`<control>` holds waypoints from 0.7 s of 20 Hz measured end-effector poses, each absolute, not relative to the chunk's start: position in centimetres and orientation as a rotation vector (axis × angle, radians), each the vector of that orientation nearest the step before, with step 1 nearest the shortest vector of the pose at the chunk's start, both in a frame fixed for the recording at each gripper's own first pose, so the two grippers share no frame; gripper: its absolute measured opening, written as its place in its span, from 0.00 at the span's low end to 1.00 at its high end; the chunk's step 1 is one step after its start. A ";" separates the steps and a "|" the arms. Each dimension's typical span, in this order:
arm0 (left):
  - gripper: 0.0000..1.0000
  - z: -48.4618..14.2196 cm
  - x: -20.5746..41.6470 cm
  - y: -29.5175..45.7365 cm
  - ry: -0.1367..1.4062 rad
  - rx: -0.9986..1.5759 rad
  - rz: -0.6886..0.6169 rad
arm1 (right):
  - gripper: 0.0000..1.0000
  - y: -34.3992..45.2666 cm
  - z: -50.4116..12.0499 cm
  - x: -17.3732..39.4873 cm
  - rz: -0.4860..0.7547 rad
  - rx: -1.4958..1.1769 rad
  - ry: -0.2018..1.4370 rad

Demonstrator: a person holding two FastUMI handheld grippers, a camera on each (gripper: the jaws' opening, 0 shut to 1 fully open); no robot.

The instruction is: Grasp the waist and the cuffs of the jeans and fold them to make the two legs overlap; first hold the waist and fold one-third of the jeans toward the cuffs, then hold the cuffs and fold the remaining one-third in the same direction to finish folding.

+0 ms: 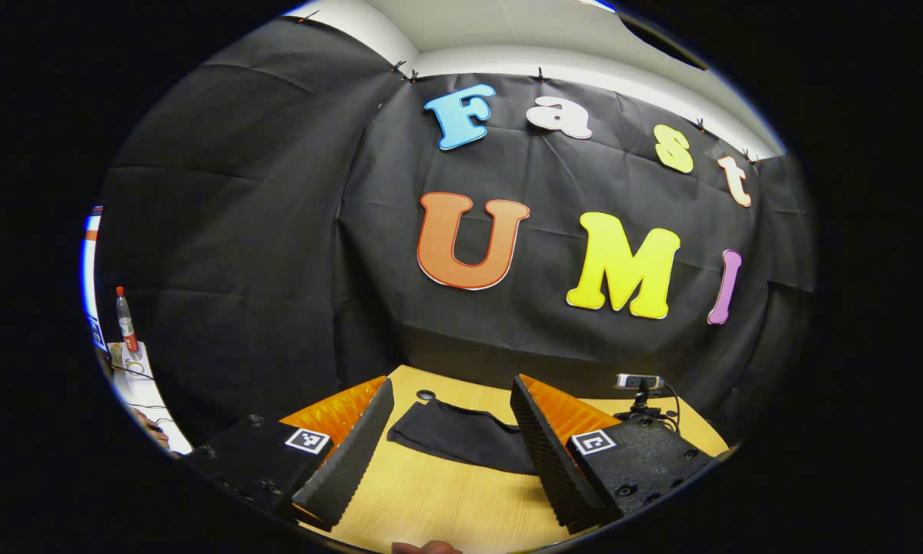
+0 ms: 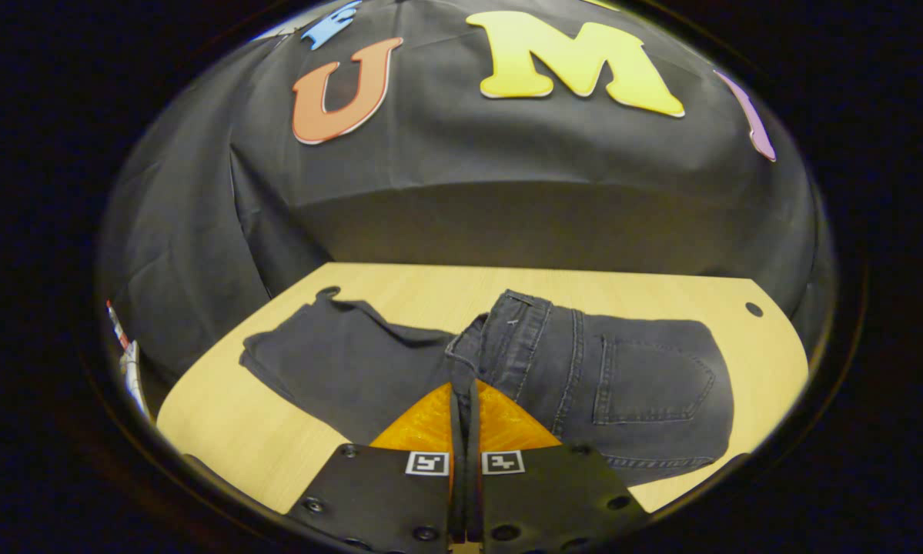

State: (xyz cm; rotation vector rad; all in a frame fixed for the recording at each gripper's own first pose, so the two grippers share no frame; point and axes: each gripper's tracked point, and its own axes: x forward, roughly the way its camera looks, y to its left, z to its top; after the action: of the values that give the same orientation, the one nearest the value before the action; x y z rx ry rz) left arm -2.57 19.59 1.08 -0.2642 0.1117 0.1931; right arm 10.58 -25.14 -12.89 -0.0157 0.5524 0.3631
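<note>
Pretty dim booth, light comes from overhead and the desk (image 2: 661, 296) catches a soft even glow. Both views are sharp in the middle but bend hard at the fisheye edges, slight blue fringing there.

Left gripper (image 1: 452, 450) and right gripper (image 2: 464, 400), black screwed bodies, square coded markers, ribbed jaws.

wall: black cloth (image 1: 261, 231), creased, clipped along its top edge | above: white wall and ceiling (image 1: 461, 31) | table (image 2: 630, 288): light wood, round holes near its corners | left edge: white side surface (image 1: 142, 385) with a red-capped bottle (image 1: 125, 319) | far right of table: small camera on stand (image 1: 640, 382)
</note>
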 end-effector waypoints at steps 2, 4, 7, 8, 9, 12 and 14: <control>0.98 1.1 -2.8 20.2 0.111 -0.260 0.207 | 0.01 -25.0 -13.3 11.3 0.360 -0.035 0.557; 0.98 1.1 -2.7 20.4 0.112 -0.268 0.210 | 0.01 -24.8 -13.9 11.2 0.362 -0.048 0.563; 0.98 0.8 -2.2 20.3 0.113 -0.288 0.208 | 0.11 -23.5 -14.0 9.9 0.465 -0.033 0.642; 0.98 0.7 -2.0 20.3 0.114 -0.297 0.206 | 0.40 -22.9 -14.0 9.6 0.502 -0.035 0.659; 0.98 0.6 -1.8 20.2 0.116 -0.306 0.203 | 0.69 -22.6 -13.6 9.3 0.516 -0.063 0.636; 0.98 -0.2 -1.1 20.1 0.125 -0.344 0.200 | 1.00 -23.2 -9.2 9.8 0.530 -0.079 0.517; 0.98 -1.1 -0.6 20.0 0.139 -0.401 0.196 | 1.00 -24.4 -5.7 10.8 0.524 -0.066 0.446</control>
State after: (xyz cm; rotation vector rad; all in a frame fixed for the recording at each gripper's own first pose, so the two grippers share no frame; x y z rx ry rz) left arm -0.56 20.01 -1.09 -0.4009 0.1389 0.1964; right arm 10.78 -24.36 -5.68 -0.0665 0.4461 0.5244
